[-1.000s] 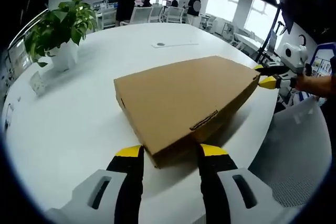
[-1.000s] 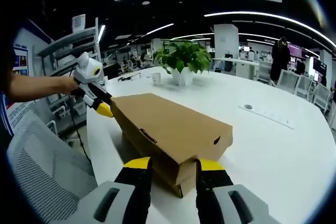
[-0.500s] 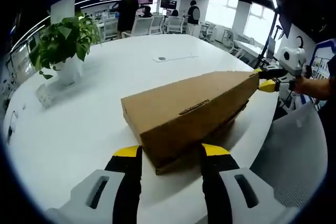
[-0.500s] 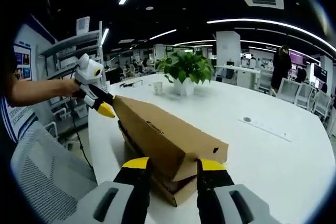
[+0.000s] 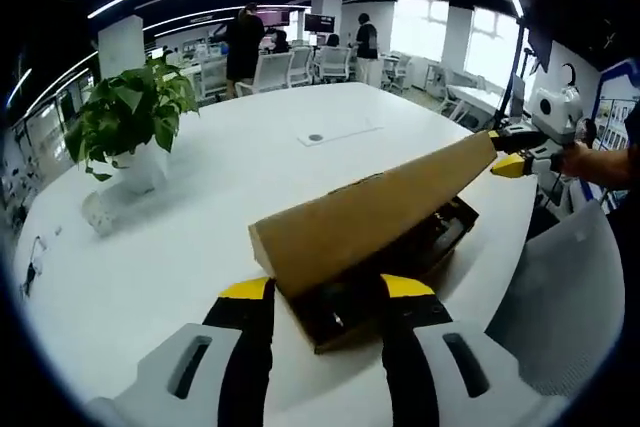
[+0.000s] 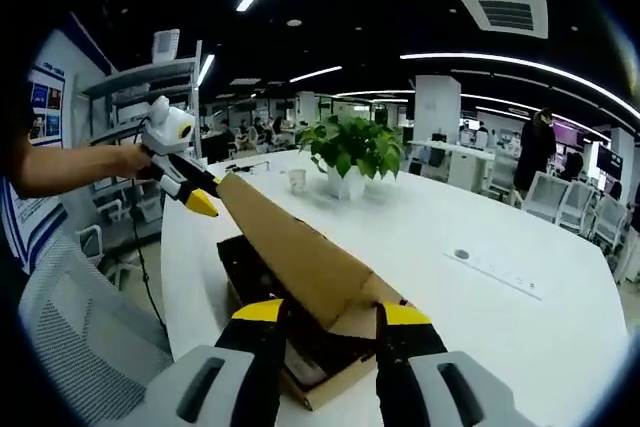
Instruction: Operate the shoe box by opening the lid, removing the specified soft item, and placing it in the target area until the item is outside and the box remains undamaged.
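The brown cardboard shoe box (image 5: 436, 247) lies on the white table (image 5: 200, 247) near its edge. Its lid (image 5: 370, 215) is raised and tilted on edge, with dark contents (image 5: 345, 309) showing underneath. My left gripper (image 5: 325, 289) is shut on one end of the lid. My right gripper (image 5: 508, 151), held by a hand, pinches the far end. In the right gripper view the lid (image 6: 290, 245) slopes up from my right gripper (image 6: 325, 313) to the left gripper (image 6: 200, 202). Beneath it the box base (image 6: 325, 392) lies open and dark inside.
A potted plant (image 5: 130, 122) (image 6: 350, 147) stands further in on the table, beside a small white cup (image 6: 297, 179). A round port (image 5: 316, 137) sits mid-table. A grey mesh chair (image 5: 560, 287) (image 6: 70, 327) is at the table's edge. People stand among desks at the back.
The lid has swung upward from nearly flat on the box to steeply tilted, exposing the dark inside. Both grippers rose with it and kept their hold.
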`<state>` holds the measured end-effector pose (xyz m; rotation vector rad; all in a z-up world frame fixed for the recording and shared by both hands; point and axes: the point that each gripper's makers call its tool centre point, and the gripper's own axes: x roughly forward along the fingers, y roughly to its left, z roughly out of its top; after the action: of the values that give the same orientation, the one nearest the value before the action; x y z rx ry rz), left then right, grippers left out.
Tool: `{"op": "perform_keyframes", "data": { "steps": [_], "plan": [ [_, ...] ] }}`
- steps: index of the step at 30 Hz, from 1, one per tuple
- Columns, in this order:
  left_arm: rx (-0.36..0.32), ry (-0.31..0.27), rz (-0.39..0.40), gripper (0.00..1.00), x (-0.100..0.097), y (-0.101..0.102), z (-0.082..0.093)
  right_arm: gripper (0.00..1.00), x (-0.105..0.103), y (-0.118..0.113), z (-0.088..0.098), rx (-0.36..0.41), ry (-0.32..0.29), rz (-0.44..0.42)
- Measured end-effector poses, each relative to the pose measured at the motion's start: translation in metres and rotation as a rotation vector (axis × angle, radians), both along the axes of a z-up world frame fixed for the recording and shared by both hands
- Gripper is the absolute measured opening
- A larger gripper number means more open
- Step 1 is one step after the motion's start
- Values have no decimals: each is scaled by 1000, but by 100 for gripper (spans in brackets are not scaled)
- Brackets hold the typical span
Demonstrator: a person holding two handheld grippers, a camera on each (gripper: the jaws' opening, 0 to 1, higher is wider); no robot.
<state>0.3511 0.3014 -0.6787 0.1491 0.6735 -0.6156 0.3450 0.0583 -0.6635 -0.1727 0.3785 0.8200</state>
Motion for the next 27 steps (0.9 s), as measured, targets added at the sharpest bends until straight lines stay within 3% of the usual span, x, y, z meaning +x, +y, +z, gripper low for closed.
{"op": "perform_keyframes", "data": {
  "steps": [8,27],
  "plan": [
    [-3,-42,37,34,15,4,11,31,12,-1,9,0,-27,-9],
    [58,-133,150,2,45,22,25,25,36,-7,20,-2,-73,-58]
  ]
}}
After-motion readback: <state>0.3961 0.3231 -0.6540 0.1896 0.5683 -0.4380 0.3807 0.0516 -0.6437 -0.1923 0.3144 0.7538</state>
